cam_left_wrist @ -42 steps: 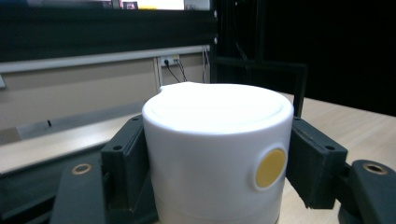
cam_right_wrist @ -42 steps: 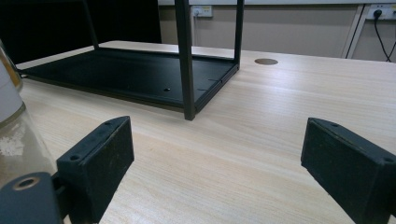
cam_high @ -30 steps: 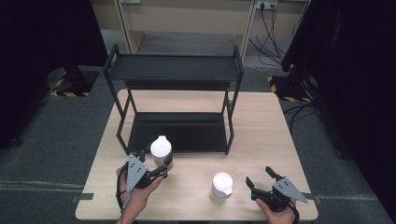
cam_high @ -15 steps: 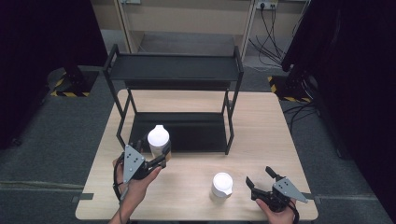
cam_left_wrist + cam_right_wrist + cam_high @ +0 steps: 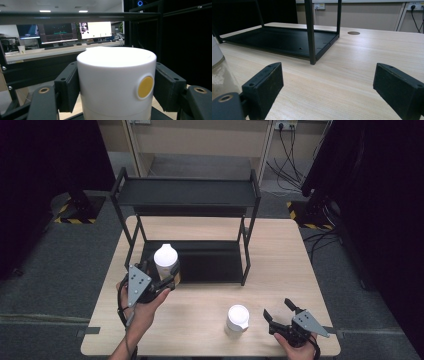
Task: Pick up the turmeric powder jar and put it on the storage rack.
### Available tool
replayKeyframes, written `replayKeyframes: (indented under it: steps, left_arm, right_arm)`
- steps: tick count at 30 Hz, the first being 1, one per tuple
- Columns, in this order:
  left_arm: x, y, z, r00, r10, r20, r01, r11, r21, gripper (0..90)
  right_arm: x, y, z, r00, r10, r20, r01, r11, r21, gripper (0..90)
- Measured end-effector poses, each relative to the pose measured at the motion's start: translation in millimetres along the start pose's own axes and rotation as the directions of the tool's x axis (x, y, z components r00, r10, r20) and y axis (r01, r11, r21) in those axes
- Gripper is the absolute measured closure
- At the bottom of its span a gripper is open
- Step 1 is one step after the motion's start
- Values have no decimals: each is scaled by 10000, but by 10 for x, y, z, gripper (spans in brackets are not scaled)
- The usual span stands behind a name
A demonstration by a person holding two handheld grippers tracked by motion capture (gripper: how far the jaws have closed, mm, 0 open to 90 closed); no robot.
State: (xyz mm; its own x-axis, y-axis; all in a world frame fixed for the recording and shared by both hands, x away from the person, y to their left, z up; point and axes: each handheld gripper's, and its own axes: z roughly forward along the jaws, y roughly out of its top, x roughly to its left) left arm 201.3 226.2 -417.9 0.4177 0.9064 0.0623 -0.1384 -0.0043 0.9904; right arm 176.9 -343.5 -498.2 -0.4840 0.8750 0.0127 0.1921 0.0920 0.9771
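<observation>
A white lidded container with a yellow dot on its side is held off the table in front of the black rack's lower shelf. My left gripper is shut on it, the black pads pressing on both sides of the container. A second white container stands on the table near the front edge. To its right my right gripper rests low, open, with bare tabletop between its fingers. That second container shows at the left edge of the right gripper view.
The black two-tier rack stands on the middle of the wooden table; its front right post rises ahead of my right gripper. A round cable hole lies in the tabletop beyond. Dark floor surrounds the table.
My left gripper has lifted the white container up off the table, closer to the rack's front left. The right gripper and the second container have stayed put.
</observation>
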Motion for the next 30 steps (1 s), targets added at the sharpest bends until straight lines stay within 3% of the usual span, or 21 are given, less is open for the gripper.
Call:
replayKeyframes:
  steps: [9, 30]
  left_arm:
    - [50, 132, 50, 9997, 98, -227, -102, 9998, -186, 305]
    - [135, 276, 140, 9969, 93, -785, -129, 9989, -455, 305]
  right_arm:
    - [1, -1, 0, 10000, 10, 11, -10, 10000, -3, 97]
    - [4, 2, 2, 10000, -28, 11, 28, 10000, 10, 97]
